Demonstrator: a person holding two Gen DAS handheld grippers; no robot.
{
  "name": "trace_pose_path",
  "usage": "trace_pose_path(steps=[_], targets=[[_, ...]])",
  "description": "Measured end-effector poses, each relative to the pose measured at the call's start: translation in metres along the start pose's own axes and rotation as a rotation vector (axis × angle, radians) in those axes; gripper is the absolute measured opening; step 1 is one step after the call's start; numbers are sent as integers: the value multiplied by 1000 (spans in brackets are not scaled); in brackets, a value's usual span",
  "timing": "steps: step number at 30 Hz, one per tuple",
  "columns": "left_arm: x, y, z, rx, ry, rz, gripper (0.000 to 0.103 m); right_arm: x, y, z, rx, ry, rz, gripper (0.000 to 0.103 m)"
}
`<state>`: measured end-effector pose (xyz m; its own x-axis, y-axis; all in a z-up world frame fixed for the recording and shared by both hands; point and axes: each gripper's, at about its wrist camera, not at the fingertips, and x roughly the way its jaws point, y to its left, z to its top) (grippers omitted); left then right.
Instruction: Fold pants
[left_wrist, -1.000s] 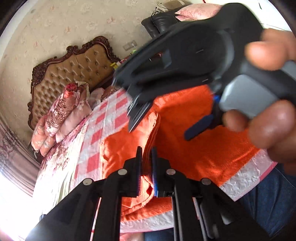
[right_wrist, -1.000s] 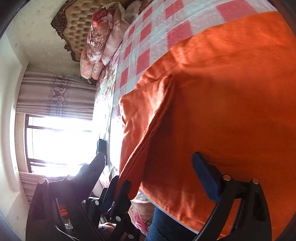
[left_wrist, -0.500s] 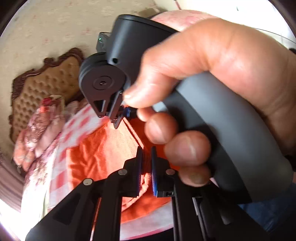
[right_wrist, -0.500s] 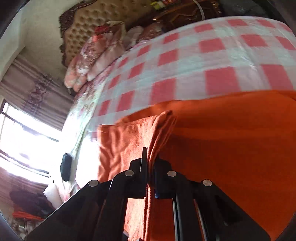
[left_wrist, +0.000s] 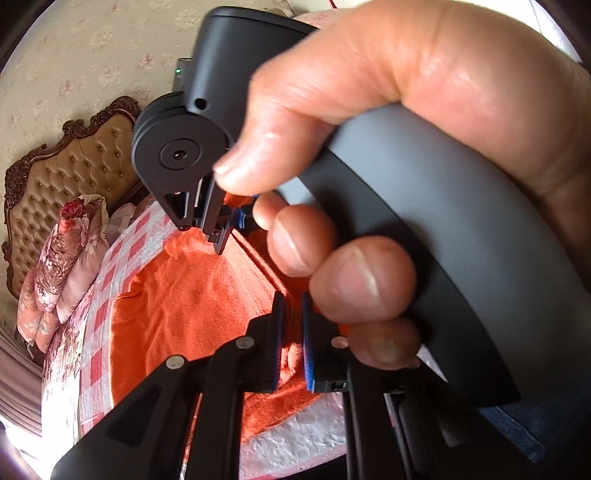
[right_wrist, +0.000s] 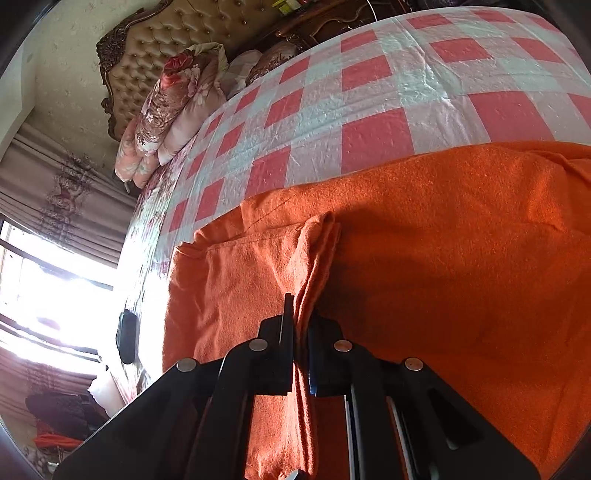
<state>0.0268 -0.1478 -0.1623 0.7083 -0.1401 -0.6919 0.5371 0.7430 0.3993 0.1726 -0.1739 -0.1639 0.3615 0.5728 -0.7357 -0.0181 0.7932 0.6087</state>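
Now we see right gripper clamped on orange pants ridge between pads; left gripper together, apparently pinching pants too. Risk: thin bite slips, fold collapses ahead of fingers.

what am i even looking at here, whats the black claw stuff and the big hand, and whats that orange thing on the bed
No robot: a person holds a handheld two-finger tool in each hand, each with a camera looking along its fingers. The left-wrist view shows the left tool nearly closed with orange cloth in the gap, and the person's right hand gripping the other tool close up. The right-wrist view shows the right tool shut on a fold of the orange pants, which lie on a red-and-white checked bedspread.
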Motion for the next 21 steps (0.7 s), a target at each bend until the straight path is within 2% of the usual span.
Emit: trace_pose_path(steps=[5,9,18,21], targets=[[5,0,-2,-16,24,-32,9,2,-14,0,42,23,1,11],[7,5,-3,-69,23,-77,11,1,-6,8,12,-1,-64,12],[9,22,-4,-213,15,-190,30,6,18,10,-106,-59,-198,12],[11,25,-7,-232,3,-213,42,6,22,10,-139,-73,-223,12]])
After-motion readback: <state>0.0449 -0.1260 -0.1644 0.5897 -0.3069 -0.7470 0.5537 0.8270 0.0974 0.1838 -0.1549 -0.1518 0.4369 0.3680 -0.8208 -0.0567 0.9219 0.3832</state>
